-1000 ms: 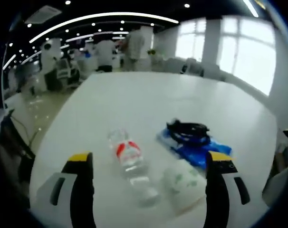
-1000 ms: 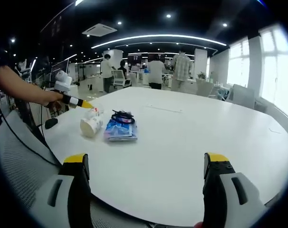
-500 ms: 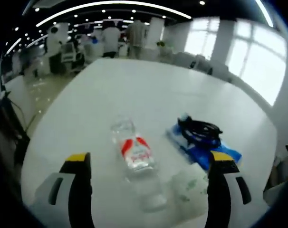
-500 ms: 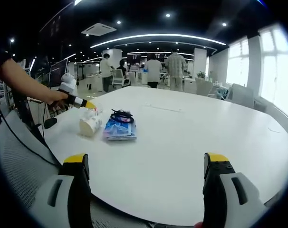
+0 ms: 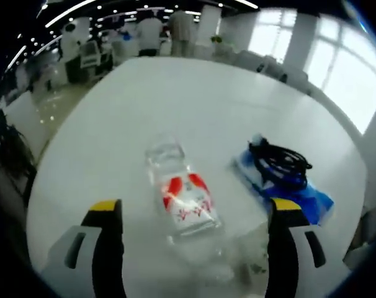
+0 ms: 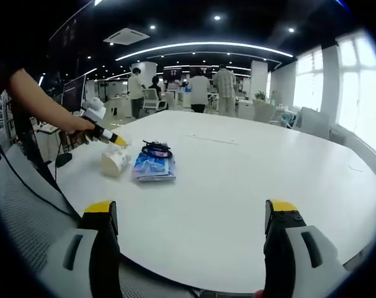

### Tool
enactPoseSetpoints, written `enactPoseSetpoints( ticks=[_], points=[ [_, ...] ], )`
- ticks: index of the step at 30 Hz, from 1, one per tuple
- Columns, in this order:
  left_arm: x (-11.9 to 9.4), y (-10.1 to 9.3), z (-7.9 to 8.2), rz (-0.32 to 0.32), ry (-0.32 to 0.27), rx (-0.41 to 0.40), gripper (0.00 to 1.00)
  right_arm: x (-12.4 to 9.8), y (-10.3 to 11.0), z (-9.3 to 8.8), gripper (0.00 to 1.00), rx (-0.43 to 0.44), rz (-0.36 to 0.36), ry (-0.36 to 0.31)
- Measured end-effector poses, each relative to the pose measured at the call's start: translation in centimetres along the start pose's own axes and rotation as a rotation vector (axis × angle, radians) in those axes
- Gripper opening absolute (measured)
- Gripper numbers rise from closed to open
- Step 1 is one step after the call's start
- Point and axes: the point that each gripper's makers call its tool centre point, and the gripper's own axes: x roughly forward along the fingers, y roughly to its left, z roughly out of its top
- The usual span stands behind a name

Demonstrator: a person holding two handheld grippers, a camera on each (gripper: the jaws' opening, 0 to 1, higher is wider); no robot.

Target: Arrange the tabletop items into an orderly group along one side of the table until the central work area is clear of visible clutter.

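A clear plastic bottle (image 5: 183,200) with a red and white label lies on its side on the white table (image 5: 175,105). My left gripper (image 5: 194,210) hangs open just above it, one jaw on each side. A blue packet (image 5: 299,189) with a coiled black cable (image 5: 280,162) on top lies to the right of the bottle. A white cup (image 5: 250,261) lies blurred near the bottom. In the right gripper view, my right gripper (image 6: 191,211) stands open over the table's near edge, far from the white cup (image 6: 113,162), blue packet (image 6: 152,169) and left gripper (image 6: 106,135).
Several people (image 6: 224,90) stand past the table's far end among desks and chairs (image 6: 152,99). Bright windows (image 6: 358,93) line the right side. A grey mesh chair back (image 6: 17,211) sits at the lower left. A person's arm (image 6: 39,108) holds the left gripper.
My left gripper has moved forward and down toward the bottle, which now looks larger between the jaws. The right gripper has barely moved.
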Motion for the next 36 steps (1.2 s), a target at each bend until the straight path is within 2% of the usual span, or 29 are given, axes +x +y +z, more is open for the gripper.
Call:
enactPoseSetpoints(
  ticks=[2, 10, 13, 19, 25, 28, 29, 30, 36],
  points=[
    [-0.2, -0.1, -0.5, 0.006, 0.014, -0.013, 0.91, 0.0, 0.0, 0.0, 0.98, 0.0, -0.001, 0.003],
    [0.5, 0.3, -0.5, 0.039, 0.056, -0.023, 0.83, 0.1, 0.0, -0.1, 0.96, -0.006, -0.001, 0.003],
    [0.9, 0.5, -0.7, 0.048, 0.09, -0.025, 0.77, 0.1, -0.1, -0.2, 0.95, -0.006, -0.002, 0.009],
    [1.6, 0.7, -1.3, 0.052, 0.149, 0.024, 0.7, 0.2, 0.0, -0.4, 0.93, -0.005, 0.0, 0.026],
    [2.1, 0.6, -1.0, 0.051, 0.152, 0.014, 0.67, 0.2, 0.0, -0.6, 0.91, -0.005, 0.0, 0.034],
    [2.1, 1.0, -1.2, 0.074, 0.18, 0.051, 0.58, 0.2, 0.0, -0.5, 0.89, -0.006, 0.001, 0.027],
    [2.0, 1.4, -1.3, 0.092, 0.196, 0.071, 0.49, 0.2, 0.0, -0.5, 0.88, -0.008, 0.004, 0.026],
    [1.9, 1.5, -1.4, 0.102, 0.205, 0.09, 0.46, 0.2, 0.1, -0.5, 0.87, -0.011, 0.01, 0.026],
    [1.9, 1.7, -1.4, 0.095, 0.204, 0.099, 0.45, 0.2, 0.3, -0.6, 0.86, -0.014, 0.014, 0.031]
  ],
)
